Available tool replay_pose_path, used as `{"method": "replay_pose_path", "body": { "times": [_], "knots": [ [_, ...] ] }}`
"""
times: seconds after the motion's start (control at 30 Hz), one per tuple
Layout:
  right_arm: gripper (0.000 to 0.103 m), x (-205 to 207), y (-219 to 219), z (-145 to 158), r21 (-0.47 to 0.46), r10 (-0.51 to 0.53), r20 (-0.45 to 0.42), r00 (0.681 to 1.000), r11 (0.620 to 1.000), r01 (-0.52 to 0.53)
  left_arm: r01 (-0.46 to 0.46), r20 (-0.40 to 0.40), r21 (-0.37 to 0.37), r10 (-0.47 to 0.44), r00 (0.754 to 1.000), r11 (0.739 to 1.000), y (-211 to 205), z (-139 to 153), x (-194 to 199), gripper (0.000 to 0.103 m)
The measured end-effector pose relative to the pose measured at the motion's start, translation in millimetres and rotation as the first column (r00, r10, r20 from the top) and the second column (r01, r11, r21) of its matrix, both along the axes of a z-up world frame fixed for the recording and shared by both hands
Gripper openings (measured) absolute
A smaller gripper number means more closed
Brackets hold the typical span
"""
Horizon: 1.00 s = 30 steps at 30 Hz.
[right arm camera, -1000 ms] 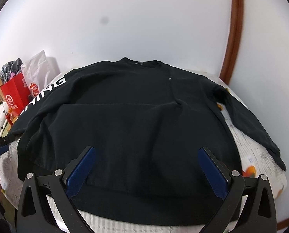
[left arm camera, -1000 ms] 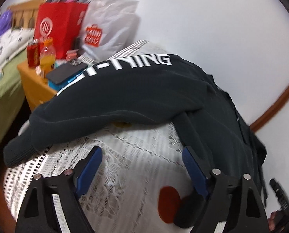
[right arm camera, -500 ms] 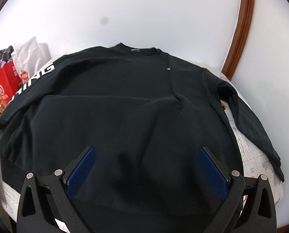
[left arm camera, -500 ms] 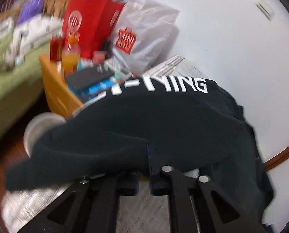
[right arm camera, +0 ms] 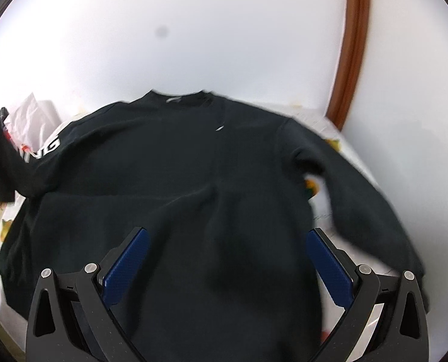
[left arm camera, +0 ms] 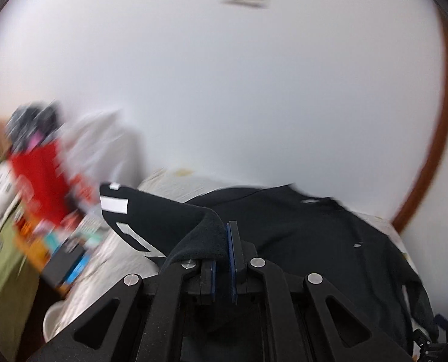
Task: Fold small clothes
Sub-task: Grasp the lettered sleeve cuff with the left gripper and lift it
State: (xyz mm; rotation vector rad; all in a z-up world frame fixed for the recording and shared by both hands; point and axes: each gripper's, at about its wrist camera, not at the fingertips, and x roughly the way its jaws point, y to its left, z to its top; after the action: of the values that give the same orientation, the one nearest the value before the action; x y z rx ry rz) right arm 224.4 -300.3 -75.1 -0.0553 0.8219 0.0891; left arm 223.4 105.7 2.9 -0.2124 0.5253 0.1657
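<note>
A black sweatshirt (right arm camera: 194, 187) with white lettering on its left sleeve lies spread on a white patterned table (right arm camera: 359, 163), collar toward the wall. My left gripper (left arm camera: 222, 241) is shut on the left sleeve (left arm camera: 169, 214) and holds it lifted above the table; the raised sleeve also shows in the right wrist view (right arm camera: 1, 163). My right gripper (right arm camera: 227, 259) is open and empty, hovering over the lower body of the sweatshirt. The right sleeve (right arm camera: 365, 193) lies out flat to the right.
A red bag (left arm camera: 40, 175) and a pale plastic bag (left arm camera: 100, 144) stand at the left by a wooden side table with a phone (left arm camera: 64, 259). A white wall with a brown door frame (right arm camera: 350, 60) runs behind the table.
My left gripper has closed on the left sleeve and lifted it up and inward over the sweatshirt. My right gripper has stayed open and moved a little forward over the body.
</note>
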Motion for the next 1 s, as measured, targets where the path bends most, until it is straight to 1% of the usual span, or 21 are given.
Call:
{"method": "replay_pose_path", "body": {
  "times": [0.03, 0.1, 0.13, 0.2, 0.27, 0.3, 0.37, 0.43, 0.53, 0.6, 0.63, 0.67, 0.7, 0.77, 0.8, 0.87, 0.93, 1.0],
  "knots": [
    [0.102, 2.4, -6.9, 2.6, 0.000, 0.004, 0.009, 1.000, 1.000, -0.004, 0.044, 0.005, 0.030, -0.044, 0.999, 0.999, -24.7, 6.4, 15.1, 0.006],
    [0.102, 8.2, -18.8, 5.9, -0.011, 0.018, 0.015, 1.000, 1.000, -0.018, 0.090, 0.002, 0.081, -0.091, 0.996, 0.993, -57.3, 9.8, 34.2, 0.006],
    [0.102, 9.2, -23.7, 6.5, -0.021, 0.023, 0.021, 1.000, 1.000, -0.022, 0.130, -0.006, 0.111, -0.130, 0.992, 0.985, -81.0, 8.5, 47.2, 0.006],
    [0.102, 10.0, -35.5, 5.8, -0.041, 0.022, 0.029, 0.999, 0.999, -0.021, 0.190, -0.033, 0.139, -0.188, 0.982, 0.972, -115.0, 1.5, 68.1, 0.006],
    [0.102, 8.4, -45.5, 2.4, -0.041, 0.023, 0.024, 0.999, 0.999, -0.022, 0.236, -0.067, 0.141, -0.228, 0.971, 0.962, -138.2, -7.5, 85.3, 0.006],
    [0.103, 6.3, -51.3, -1.6, -0.034, 0.024, 0.013, 1.000, 0.999, -0.024, 0.260, -0.095, 0.140, -0.249, 0.964, 0.955, -153.1, -17.5, 95.2, 0.006],
    [0.102, 0.7, -59.7, -10.5, -0.027, 0.027, -0.006, 1.000, 0.999, -0.027, 0.284, -0.126, 0.140, -0.267, 0.955, 0.949, -168.6, -29.7, 104.4, 0.007],
    [0.102, -7.1, -64.1, -21.4, -0.038, 0.029, -0.029, 0.999, 0.999, -0.030, 0.300, -0.163, 0.145, -0.276, 0.947, 0.943, -182.6, -44.1, 113.3, 0.007],
    [0.102, -13.6, -63.7, -34.3, -0.061, 0.037, -0.057, 0.998, 0.997, -0.040, 0.318, -0.209, 0.117, -0.290, 0.934, 0.941, -195.4, -59.8, 116.2, 0.007],
    [0.102, -20.3, -62.0, -39.9, -0.078, 0.052, -0.065, 0.997, 0.995, -0.057, 0.325, -0.219, 0.110, -0.296, 0.930, 0.939, -203.5, -59.5, 115.9, 0.023],
    [0.102, -22.0, -60.4, -40.5, -0.087, 0.054, -0.064, 0.996, 0.994, -0.060, 0.336, -0.223, 0.109, -0.307, 0.925, 0.936, -207.5, -57.2, 112.6, 0.044],
    [0.102, -24.0, -58.6, -40.6, -0.092, 0.055, -0.062, 0.997, 0.994, -0.061, 0.347, -0.218, 0.103, -0.319, 0.922, 0.932, -209.7, -55.0, 109.6, 0.059],
    [0.102, -22.8, -56.6, -40.1, -0.091, 0.057, -0.060, 0.997, 0.994, -0.062, 0.373, -0.197, 0.081, -0.352, 0.915, 0.924, -209.9, -48.6, 99.4, 0.061],
    [0.102, -23.7, -51.4, -35.1, -0.078, 0.061, -0.052, 0.997, 0.995, -0.065, 0.413, -0.180, 0.052, -0.398, 0.899, 0.909, -212.0, -38.7, 88.1, 0.061],
    [0.102, -22.5, -50.2, -33.0, -0.073, 0.060, -0.046, 0.997, 0.995, -0.064, 0.440, -0.171, 0.032, -0.428, 0.887, 0.898, -209.5, -30.2, 76.9, 0.062],
    [0.102, -23.4, -42.7, -23.3, -0.064, 0.058, -0.026, 0.998, 0.996, -0.059, 0.464, -0.146, -0.002, -0.459, 0.876, 0.886, -207.6, -19.8, 68.3, 0.066],
    [0.102, -24.6, -33.4, -14.4, -0.060, 0.064, -0.003, 0.998, 0.996, -0.064, 0.486, -0.118, -0.058, -0.490, 0.864, 0.872, -189.2, -6.9, 50.6, 0.068],
    [0.102, -25.1, -19.6, -5.0, -0.064, 0.073, 0.019, 0.997, 0.995, -0.072, 0.501, -0.102, -0.092, -0.509, 0.855, 0.860, -171.9, -1.2, 41.4, 0.070]
  ]
}}
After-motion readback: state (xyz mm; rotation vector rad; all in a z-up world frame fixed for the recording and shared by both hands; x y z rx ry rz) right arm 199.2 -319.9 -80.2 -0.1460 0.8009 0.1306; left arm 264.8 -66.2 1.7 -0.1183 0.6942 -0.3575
